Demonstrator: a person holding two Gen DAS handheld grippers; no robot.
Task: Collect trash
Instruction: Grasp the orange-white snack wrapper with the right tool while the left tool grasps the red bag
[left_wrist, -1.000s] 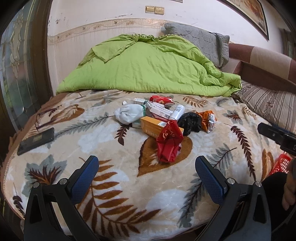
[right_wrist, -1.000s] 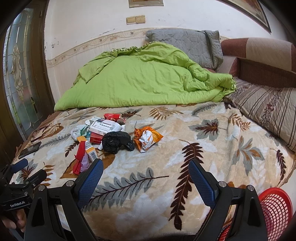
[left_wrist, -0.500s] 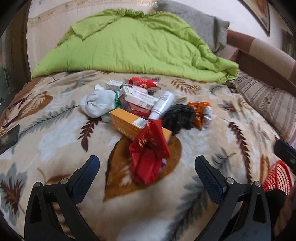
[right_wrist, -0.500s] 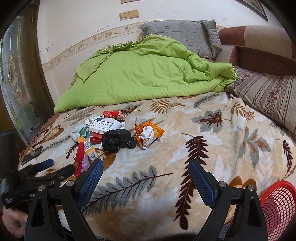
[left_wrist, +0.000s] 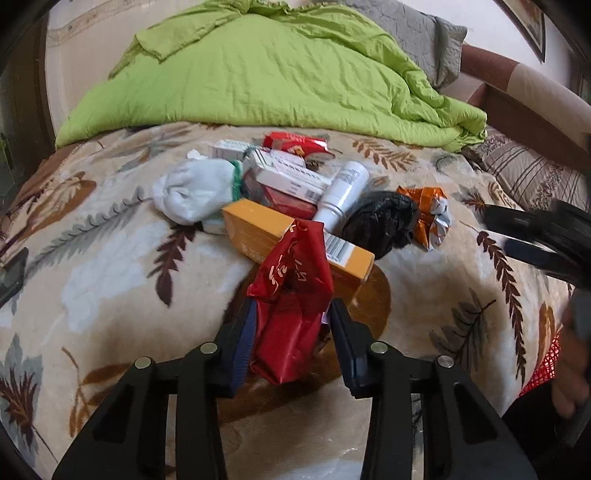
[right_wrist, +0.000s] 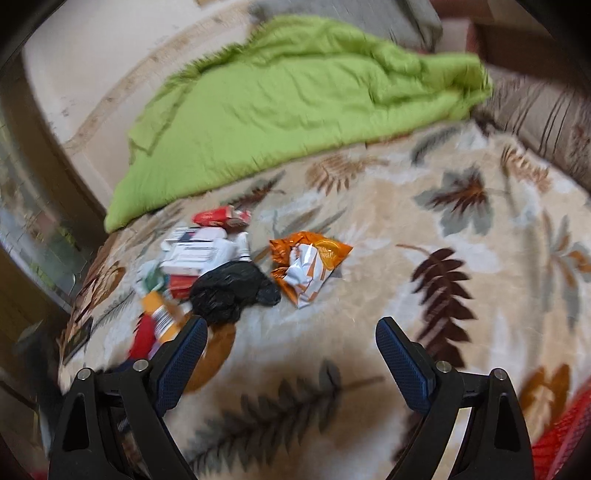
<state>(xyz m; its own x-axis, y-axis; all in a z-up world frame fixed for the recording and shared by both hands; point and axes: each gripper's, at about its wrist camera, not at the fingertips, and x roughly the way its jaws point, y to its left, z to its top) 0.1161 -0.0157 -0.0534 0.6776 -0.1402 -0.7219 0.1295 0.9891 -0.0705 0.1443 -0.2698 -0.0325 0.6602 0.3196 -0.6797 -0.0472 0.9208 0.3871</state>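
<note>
Left claw (left_wrist: 291, 332), lower centre of frame: jaws have just been closing and now pinch the red wrapper (left_wrist: 291, 295); the hold sits on crumpled foil, so it may slip out on lifting; its upper end overlaps the orange box (left_wrist: 288, 240), which could be dragged along. Right claw (right_wrist: 291, 354): jaws apart, empty, view blurred; the black bag (right_wrist: 229, 291) lies just beyond its left finger. Red basket (right_wrist: 569, 432) shows only at lower right; a drop may miss it.
</note>
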